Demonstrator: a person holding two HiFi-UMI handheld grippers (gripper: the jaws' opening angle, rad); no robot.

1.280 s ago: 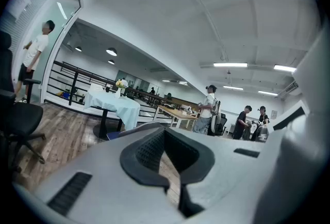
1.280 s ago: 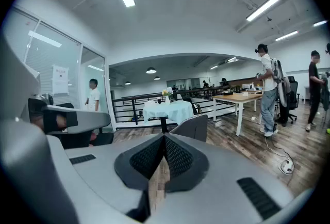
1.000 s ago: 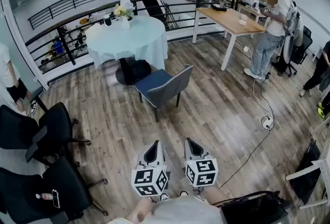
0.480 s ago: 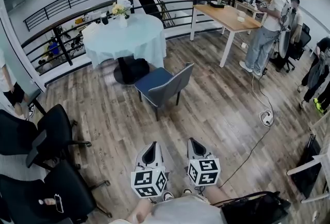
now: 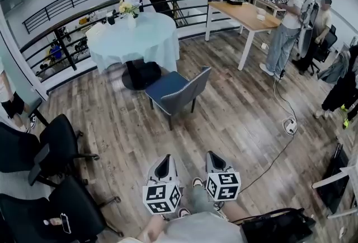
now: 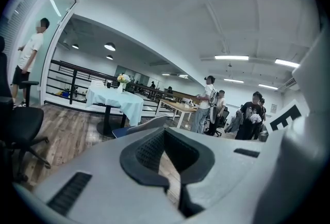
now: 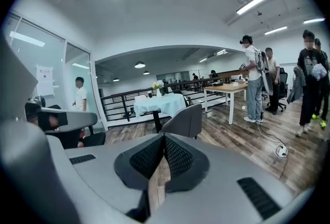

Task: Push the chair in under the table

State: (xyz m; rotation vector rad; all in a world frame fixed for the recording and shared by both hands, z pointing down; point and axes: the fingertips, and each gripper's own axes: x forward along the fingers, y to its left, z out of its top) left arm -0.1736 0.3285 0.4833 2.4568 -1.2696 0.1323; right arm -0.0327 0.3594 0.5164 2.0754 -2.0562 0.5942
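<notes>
Grey chair [image 5: 178, 92] with a blue seat: stands on the wood-plank floor [image 5: 235, 118] just beside the round desk [image 5: 134, 40], turned at an angle, seat toward the desk and backrest toward the two grippers. It is drawn out rather than tucked in, though from above it is hard to say whether the seat's far corner reaches under the hanging cloth. The round desk has a single dark pedestal, a pale cloth draped over the top and a vase of flowers [image 5: 130, 11] at its far edge. Left gripper [image 5: 164, 167]: held low in the foreground, well apart from the chair, pointing toward it; its fingers [image 6: 147, 153] are together at the tips with nothing between them. Right gripper [image 5: 214, 161]: close beside the left one, likewise aimed at the chair; its fingers [image 7: 178, 158] meet at the tips and hold nothing. Black office chairs [image 5: 56, 141]: grouped at the left, near the grippers. Long wooden desk [image 5: 246, 15] on white legs: stands beyond and to the right of the chair. A person [image 5: 288, 23] stands at its far end. Dark railing [image 5: 72, 4]: curves behind both desks. White power strip [image 5: 289, 126] with its cable: lies on the floor to the right.
</notes>
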